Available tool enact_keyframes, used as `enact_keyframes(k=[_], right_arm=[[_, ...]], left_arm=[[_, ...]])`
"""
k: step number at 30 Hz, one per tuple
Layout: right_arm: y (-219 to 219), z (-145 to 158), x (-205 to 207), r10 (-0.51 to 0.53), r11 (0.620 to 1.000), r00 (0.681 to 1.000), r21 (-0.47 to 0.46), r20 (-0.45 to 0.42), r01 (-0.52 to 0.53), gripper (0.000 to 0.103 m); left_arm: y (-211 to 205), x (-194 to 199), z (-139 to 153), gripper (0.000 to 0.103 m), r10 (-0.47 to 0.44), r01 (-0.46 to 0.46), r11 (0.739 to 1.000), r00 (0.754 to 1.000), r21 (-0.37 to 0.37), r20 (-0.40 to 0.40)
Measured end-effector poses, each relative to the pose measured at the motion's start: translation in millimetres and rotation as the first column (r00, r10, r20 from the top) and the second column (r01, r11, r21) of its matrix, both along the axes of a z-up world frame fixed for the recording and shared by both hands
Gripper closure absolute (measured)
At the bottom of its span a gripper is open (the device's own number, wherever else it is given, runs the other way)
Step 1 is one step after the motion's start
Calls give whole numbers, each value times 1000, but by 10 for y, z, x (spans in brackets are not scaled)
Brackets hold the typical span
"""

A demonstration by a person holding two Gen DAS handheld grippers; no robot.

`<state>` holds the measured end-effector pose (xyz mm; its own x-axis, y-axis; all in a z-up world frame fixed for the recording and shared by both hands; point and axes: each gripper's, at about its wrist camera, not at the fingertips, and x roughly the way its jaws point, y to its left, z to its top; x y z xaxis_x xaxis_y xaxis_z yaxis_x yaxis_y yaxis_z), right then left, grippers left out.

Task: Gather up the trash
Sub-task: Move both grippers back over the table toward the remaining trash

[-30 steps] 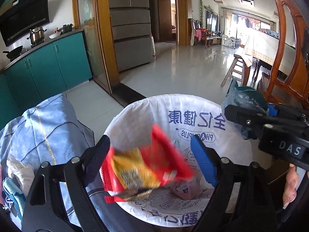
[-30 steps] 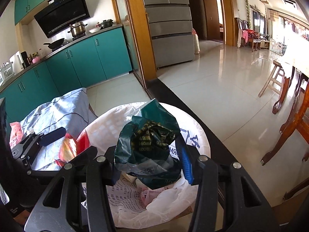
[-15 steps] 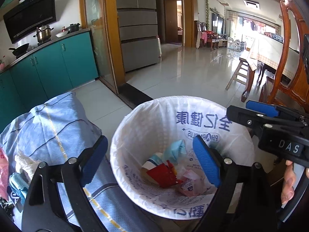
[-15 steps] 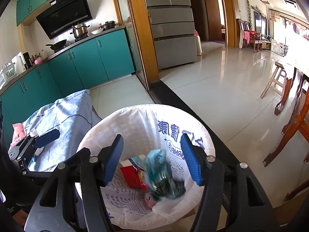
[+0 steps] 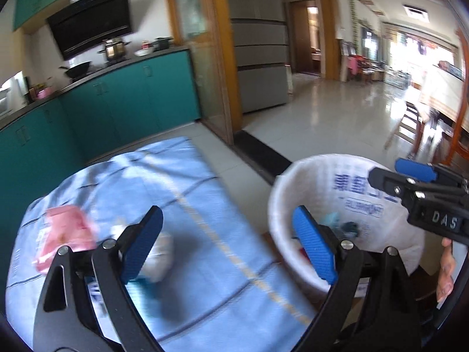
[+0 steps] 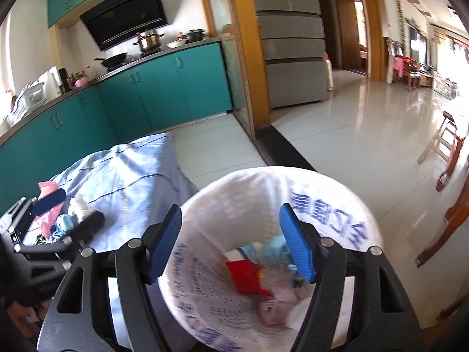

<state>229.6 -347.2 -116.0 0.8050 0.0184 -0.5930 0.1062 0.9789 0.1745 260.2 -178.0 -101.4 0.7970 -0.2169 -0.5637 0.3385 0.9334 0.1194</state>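
Observation:
My right gripper (image 6: 231,240) hangs over the waste bin (image 6: 234,176), which is lined with a white printed bag. Its jaws are opening and nothing is between them. Inside the bin lie a red wrapper (image 6: 243,272), a teal bag (image 6: 275,246) and pinkish scraps (image 6: 275,305). My left gripper (image 5: 228,246) stands open and empty above the blue cloth (image 5: 190,193), left of the bin (image 5: 281,182). On the cloth lie a pink wrapper (image 5: 64,231) and a crumpled white piece (image 5: 162,252), partly behind my left finger. The left gripper (image 6: 69,212) also shows in the right wrist view.
Teal kitchen cabinets (image 6: 164,88) run along the back left, with a wooden door frame (image 6: 246,58) and a grey fridge (image 6: 293,44) beyond. Wooden chair legs (image 6: 451,211) and a stool (image 6: 439,140) stand on the tiled floor to the right. A hand (image 5: 445,267) shows under the right gripper (image 5: 416,182).
The red-yellow wrapper and the dark green bag dropped from the grippers into the bin. My left gripper swung left, from over the bin to over the blue cloth. The right jaws widened.

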Motion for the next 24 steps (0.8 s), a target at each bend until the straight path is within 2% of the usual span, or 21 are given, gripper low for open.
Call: enact_keyframes(k=[6, 11, 17, 24], right_arm=[[531, 25, 234, 110, 994, 994, -16, -1, -110, 35], [1060, 6, 363, 222, 974, 975, -46, -13, -223, 35], [1658, -83, 514, 376, 926, 926, -10, -34, -377, 35], [2224, -150, 567, 486, 871, 871, -39, -70, -489, 35]], left_arm=[[630, 18, 171, 12, 123, -124, 992, 991, 20, 53], [1145, 39, 224, 11, 216, -217, 976, 975, 18, 42], [1638, 45, 179, 10, 295, -297, 954, 954, 46, 41], [2120, 15, 62, 10, 357, -357, 931, 934, 77, 17]])
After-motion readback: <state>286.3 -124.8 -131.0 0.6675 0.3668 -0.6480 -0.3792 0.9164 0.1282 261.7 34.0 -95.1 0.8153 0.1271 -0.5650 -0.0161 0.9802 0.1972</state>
